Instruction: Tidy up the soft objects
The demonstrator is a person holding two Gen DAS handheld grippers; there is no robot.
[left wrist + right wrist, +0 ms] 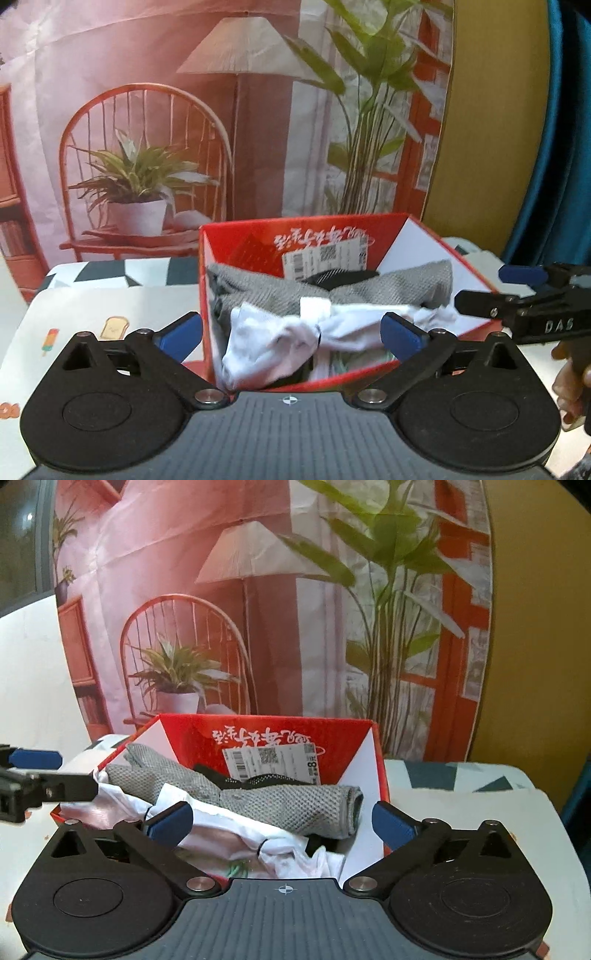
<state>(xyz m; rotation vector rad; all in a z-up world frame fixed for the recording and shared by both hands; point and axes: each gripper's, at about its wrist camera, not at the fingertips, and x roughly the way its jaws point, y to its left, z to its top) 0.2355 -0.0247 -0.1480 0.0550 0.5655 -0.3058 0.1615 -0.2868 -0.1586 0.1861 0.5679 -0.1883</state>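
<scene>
A red cardboard box (476,273) stands on the table and also shows in the right wrist view (380,775). Inside lie a grey mesh cloth (388,288), a white cloth (280,339) tied in the middle, and a dark item (340,276) behind them. The right wrist view shows the grey cloth (288,801), the white cloth (236,834) and the dark item (258,781). My left gripper (290,332) is open and empty, over the box's near edge. My right gripper (280,821) is open and empty, just above the cloths. Each gripper shows at the other view's edge.
The table wears a patterned cover (92,317) with food drawings. A printed backdrop (221,110) of a chair, lamp and plants hangs behind the box. A yellow wall (535,664) and a blue curtain (561,147) stand at the right.
</scene>
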